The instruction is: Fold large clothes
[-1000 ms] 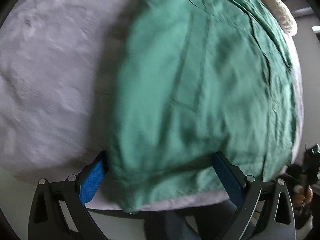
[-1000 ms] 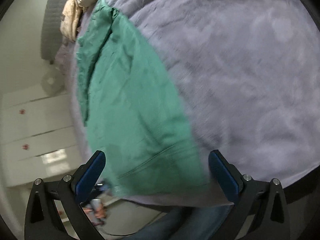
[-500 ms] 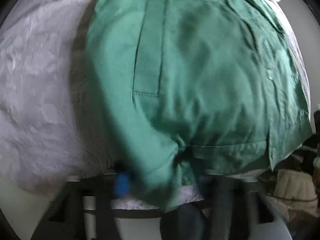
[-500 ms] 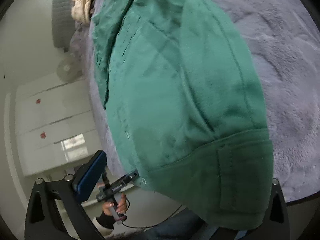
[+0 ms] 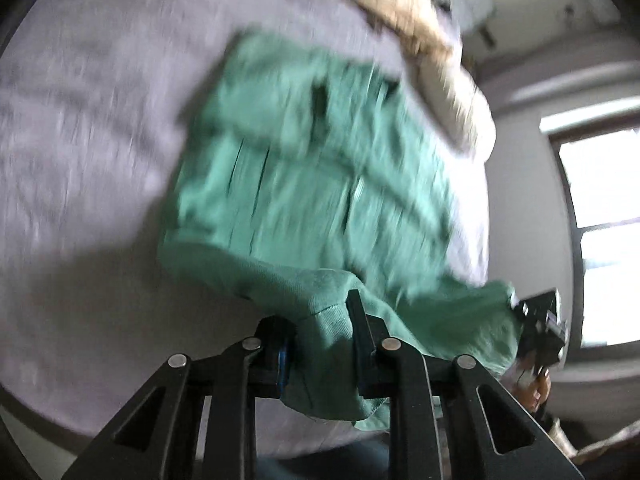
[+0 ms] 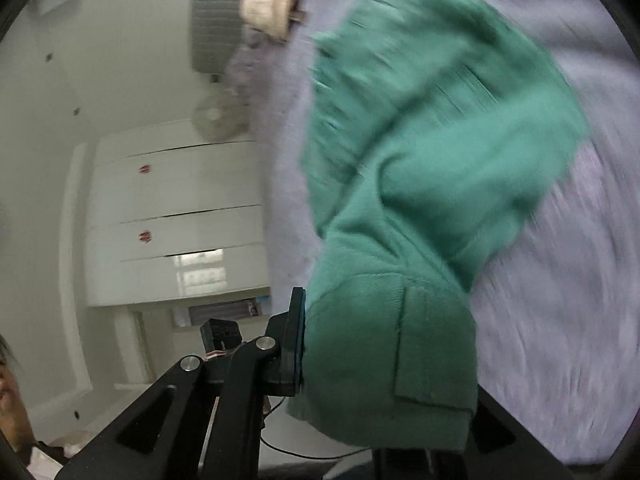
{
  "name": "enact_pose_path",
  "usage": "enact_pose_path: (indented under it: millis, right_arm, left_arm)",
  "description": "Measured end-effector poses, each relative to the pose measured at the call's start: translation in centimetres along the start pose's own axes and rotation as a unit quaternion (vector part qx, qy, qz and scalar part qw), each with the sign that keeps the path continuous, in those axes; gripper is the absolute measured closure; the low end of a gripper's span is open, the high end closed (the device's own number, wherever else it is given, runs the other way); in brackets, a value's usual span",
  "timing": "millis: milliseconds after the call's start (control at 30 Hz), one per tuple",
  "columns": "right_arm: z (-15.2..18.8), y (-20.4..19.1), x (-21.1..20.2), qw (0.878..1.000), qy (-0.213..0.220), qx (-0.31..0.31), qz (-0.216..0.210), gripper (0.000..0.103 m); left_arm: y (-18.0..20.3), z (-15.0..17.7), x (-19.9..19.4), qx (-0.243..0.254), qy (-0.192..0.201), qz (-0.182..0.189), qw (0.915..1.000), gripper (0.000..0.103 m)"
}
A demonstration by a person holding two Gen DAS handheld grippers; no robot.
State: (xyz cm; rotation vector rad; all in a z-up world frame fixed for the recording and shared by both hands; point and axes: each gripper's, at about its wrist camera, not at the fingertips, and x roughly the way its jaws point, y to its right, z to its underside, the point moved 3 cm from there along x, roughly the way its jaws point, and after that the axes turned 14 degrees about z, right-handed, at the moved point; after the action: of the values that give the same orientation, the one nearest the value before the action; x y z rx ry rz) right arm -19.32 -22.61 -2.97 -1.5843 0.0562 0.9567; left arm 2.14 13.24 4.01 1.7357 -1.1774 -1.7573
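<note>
A large green shirt [image 5: 316,184] lies on a grey fleece bed cover [image 5: 80,152], its near hem lifted. My left gripper [image 5: 320,332] is shut on the hem's left part, cloth bunched between the fingers. In the right wrist view the green shirt [image 6: 432,152] rises from the bed cover [image 6: 560,320] to my right gripper [image 6: 380,340], which is shut on a thick fold of the hem. The right finger is hidden under the cloth. The right gripper also shows in the left wrist view [image 5: 540,328], holding the hem's far end.
A beige bundle of cloth [image 5: 432,64] lies at the head of the bed. A window [image 5: 600,232] is on the right. White drawers [image 6: 172,220] and a small fan [image 6: 216,116] stand left of the bed. A cable [image 6: 300,452] hangs below.
Both grippers went from open around the hem to shut on it. They have lifted the hem off the bed and the shirt now stretches away from them.
</note>
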Motion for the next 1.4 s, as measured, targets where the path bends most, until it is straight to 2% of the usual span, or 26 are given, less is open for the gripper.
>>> enact_pose_path:
  millis: [67,200,300,433,533,667,767,867,900,967,1000,1033,1067,1100,1167,1200,1267,1333,1400]
  right_arm:
    - [-3.7,-2.4,-0.2,0.999,0.01,-0.03,-0.01,0.092]
    - [-10.6,-5.4,0.8,0.998,0.028,-0.053,0.001,0.092]
    - [-15.3,-6.4,2.4,0.997,0.039,-0.063,0.026,0.092]
    - [-21.0,-4.8,6.0,0.995,0.051,-0.039,0.079,0.092]
    - [-24.2,-2.9,8.3,0.992,0.072,-0.007,0.103,0.092]
    - [-26.6,-0.8,10.5,0.989,0.082,0.02,0.125,0.092]
    - [-27.7,0.5,11.8,0.986,0.084,0.04,0.138,0.088]
    - [-28.5,0.6,12.5,0.984,0.077,0.056,0.152,0.085]
    - [-28.5,0.3,12.4,0.984,0.075,0.051,0.153,0.079]
    - [-28.5,-0.6,12.0,0.984,0.076,0.031,0.155,0.059]
    - [-28.6,-1.2,11.6,0.985,0.079,0.02,0.151,0.034]
    - [-28.6,-1.8,11.0,0.986,0.086,0.008,0.145,0.02]
    - [-28.6,-2.4,10.4,0.985,0.094,-0.002,0.142,0.02]
    - [-28.7,-2.9,9.8,0.985,0.101,-0.011,0.143,0.02]
    - [-28.9,-3.6,8.6,0.98,0.109,-0.027,0.166,0.02]
    - [-29.0,-3.8,8.0,0.974,0.116,-0.039,0.19,0.02]
    - [-28.9,-4.2,7.1,0.959,0.128,-0.07,0.244,0.02]
    - [-29.0,-4.0,6.6,0.937,0.137,-0.094,0.307,0.02]
    - [-29.1,-3.2,6.7,0.926,0.135,-0.101,0.338,0.02]
  left_arm:
    - [1.4,-3.4,-0.1,0.015,0.037,0.007,0.9992,0.078]
    - [2.1,-10.1,1.6,0.041,0.069,-0.011,0.9968,0.078]
    - [1.7,-14.7,4.4,0.064,0.074,-0.046,0.9942,0.078]
    - [-0.7,-20.3,9.2,0.07,0.063,-0.083,0.9921,0.078]
    - [-2.8,-22.7,12.5,0.065,0.051,-0.116,0.9898,0.078]
    - [-5.7,-25.0,15.6,0.027,0.03,-0.126,0.9912,0.076]
    - [-6.4,-25.3,15.7,0.011,0.021,-0.117,0.9928,0.073]
    - [-5.6,-24.9,14.7,0.031,0.009,-0.113,0.9931,0.072]
    - [-5.1,-24.8,14.4,0.04,0.007,-0.115,0.9925,0.071]
    - [-4.2,-24.3,13.8,0.065,0.001,-0.124,0.9902,0.071]
    - [-3.8,-24.1,13.6,0.075,-0.002,-0.129,0.9888,0.07]
    - [-3.5,-23.8,13.4,0.084,-0.005,-0.133,0.9876,0.063]
    - [-3.0,-23.5,13.0,0.094,-0.004,-0.135,0.9864,0.05]
    - [-2.7,-23.3,12.8,0.1,0.001,-0.138,0.9853,0.044]
    - [-1.8,-22.9,11.9,0.131,0.022,-0.177,0.9752,0.005]
    - [-1.2,-22.7,11.4,0.157,0.038,-0.203,0.9657,0.0]
    - [-1.0,-22.7,11.3,0.184,0.045,-0.225,0.9559,0.0]
    - [-1.7,-23.0,12.2,0.189,0.032,-0.249,0.9493,0.0]
    - [-3.0,-23.4,13.7,0.186,0.021,-0.262,0.9466,0.0]
